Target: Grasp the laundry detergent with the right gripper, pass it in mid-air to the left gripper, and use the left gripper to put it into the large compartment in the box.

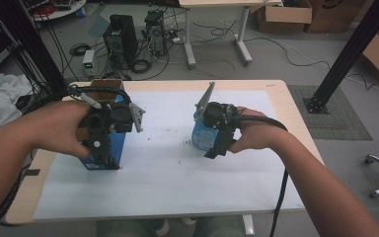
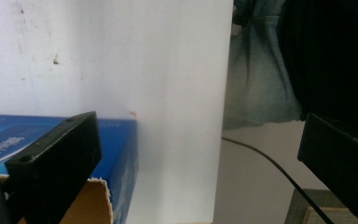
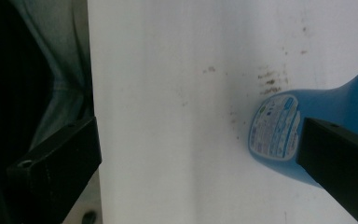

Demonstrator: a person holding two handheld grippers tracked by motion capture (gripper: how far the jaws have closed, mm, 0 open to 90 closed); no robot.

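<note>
Near the worktop's (image 1: 276, 94) left edge, the left claw (image 1: 109, 148) hangs open over the blue box (image 1: 121, 143); lower it squarely before closing. Toward the middle, the right claw (image 1: 217, 147), also open, straddles nothing yet; centre it on the blue bottle (image 3: 307, 126).
</note>
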